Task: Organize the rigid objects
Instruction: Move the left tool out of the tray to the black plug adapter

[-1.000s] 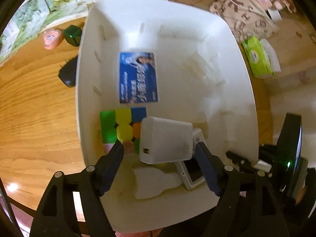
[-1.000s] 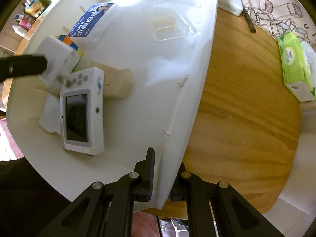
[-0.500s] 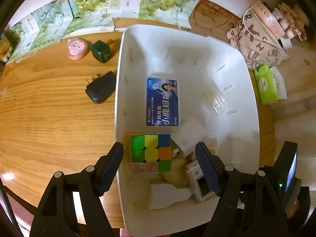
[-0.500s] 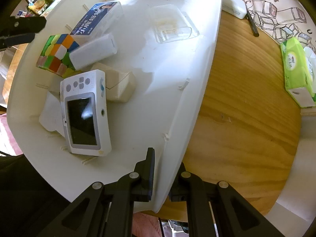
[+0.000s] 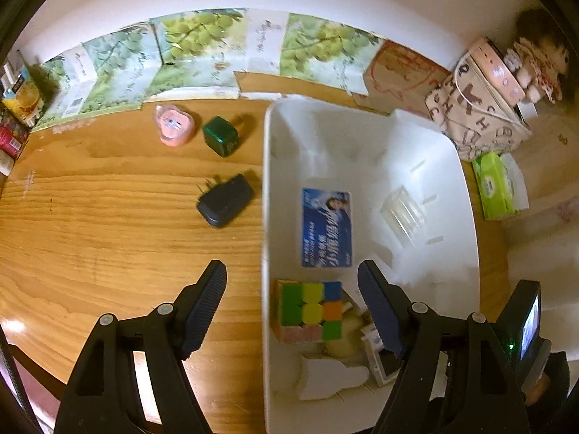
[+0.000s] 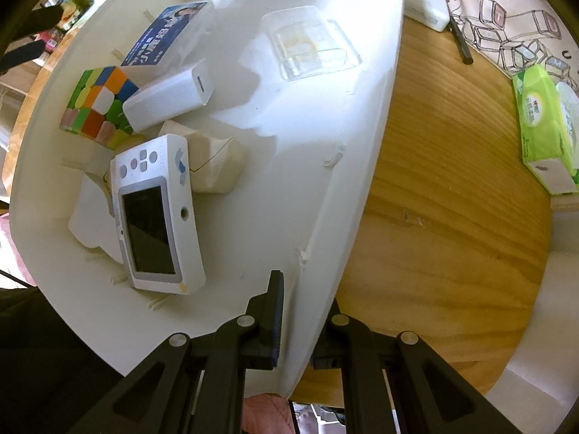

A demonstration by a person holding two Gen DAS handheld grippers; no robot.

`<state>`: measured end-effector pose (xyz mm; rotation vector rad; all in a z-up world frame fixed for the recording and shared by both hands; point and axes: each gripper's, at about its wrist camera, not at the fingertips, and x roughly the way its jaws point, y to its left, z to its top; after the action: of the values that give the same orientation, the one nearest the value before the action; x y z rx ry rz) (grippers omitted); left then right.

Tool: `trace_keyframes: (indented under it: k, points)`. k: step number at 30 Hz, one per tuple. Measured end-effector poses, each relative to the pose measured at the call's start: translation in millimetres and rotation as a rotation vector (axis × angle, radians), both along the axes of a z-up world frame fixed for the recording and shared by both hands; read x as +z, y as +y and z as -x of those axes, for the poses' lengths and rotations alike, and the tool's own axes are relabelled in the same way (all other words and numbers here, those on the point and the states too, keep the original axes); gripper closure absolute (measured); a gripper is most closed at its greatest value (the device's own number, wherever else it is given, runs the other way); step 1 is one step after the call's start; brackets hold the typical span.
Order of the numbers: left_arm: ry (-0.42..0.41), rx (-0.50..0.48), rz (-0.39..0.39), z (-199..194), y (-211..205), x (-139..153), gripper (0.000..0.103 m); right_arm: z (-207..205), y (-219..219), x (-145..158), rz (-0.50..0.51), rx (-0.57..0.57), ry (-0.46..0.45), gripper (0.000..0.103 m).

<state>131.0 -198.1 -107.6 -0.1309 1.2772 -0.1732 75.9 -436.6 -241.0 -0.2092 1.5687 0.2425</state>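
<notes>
A white plastic bin (image 5: 466,217) sits on a wooden table (image 5: 108,235), toward its right side. Inside, at the near left, lies a colourful puzzle cube (image 5: 309,311). Just beyond the cube lies a blue printed box (image 5: 327,233), and a white power bank (image 6: 170,99) leans against the cube. Near these are a beige block (image 6: 217,161), a white handheld game console (image 6: 157,217) with a dark screen, and a flat white piece (image 5: 329,376) at the near end. A clear plastic case (image 6: 311,47) rests alone toward the far right of the bin.

The right tool (image 6: 295,320) points down at the bin's near right wall, its fingers closed tight on that wall, one inside and one outside.

The left tool (image 5: 291,311) hovers above the bin's left wall with its fingers spread wide and nothing between them.

On the table left of the bin lie a black plug adapter (image 5: 226,200), and farther off a green cube-shaped charger (image 5: 220,136) and a pink heart-shaped case (image 5: 173,125). To the right of the bin stands a green tissue pack (image 5: 494,186).
</notes>
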Motion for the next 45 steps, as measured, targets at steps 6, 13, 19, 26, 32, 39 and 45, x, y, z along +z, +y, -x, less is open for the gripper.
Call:
trace_keyframes:
  k: [6, 13, 19, 26, 32, 39, 45]
  points:
    - [-0.009, 0.048, 0.016, -8.4, 26.7, -2.0, 0.025, -4.3, -1.7, -0.7, 0.017, -0.033, 0.008, 0.093]
    - [-0.041, 0.073, 0.01, -19.4, 59.1, -5.3, 0.025, -10.3, -11.1, -3.7, 0.007, -0.115, 0.028, 0.093]
    - [-0.047, 0.081, 0.024, -30.6, 87.9, -13.0, 0.025, -12.7, -27.8, -6.4, -0.006, -0.231, 0.049, 0.093]
    - [-0.018, 0.101, 0.06, -50.7, 126.7, -30.5, 0.025, -19.3, -51.5, -4.3, -0.027, -0.372, 0.079, 0.093]
    - [0.002, 0.074, 0.068, -69.2, 150.3, -46.2, 0.025, -24.9, -59.7, -0.4, 0.02, -0.436, 0.1, 0.093]
    - [0.001, -0.054, 0.019, -88.6, 153.2, -57.0, 0.025, -29.6, -67.0, 2.3, 0.065, -0.489, 0.105, 0.093]
    - [-0.027, -0.264, 0.04, -90.2, 129.6, -58.8, 0.025, -29.9, -75.8, 3.7, 0.067, -0.548, 0.096, 0.092]
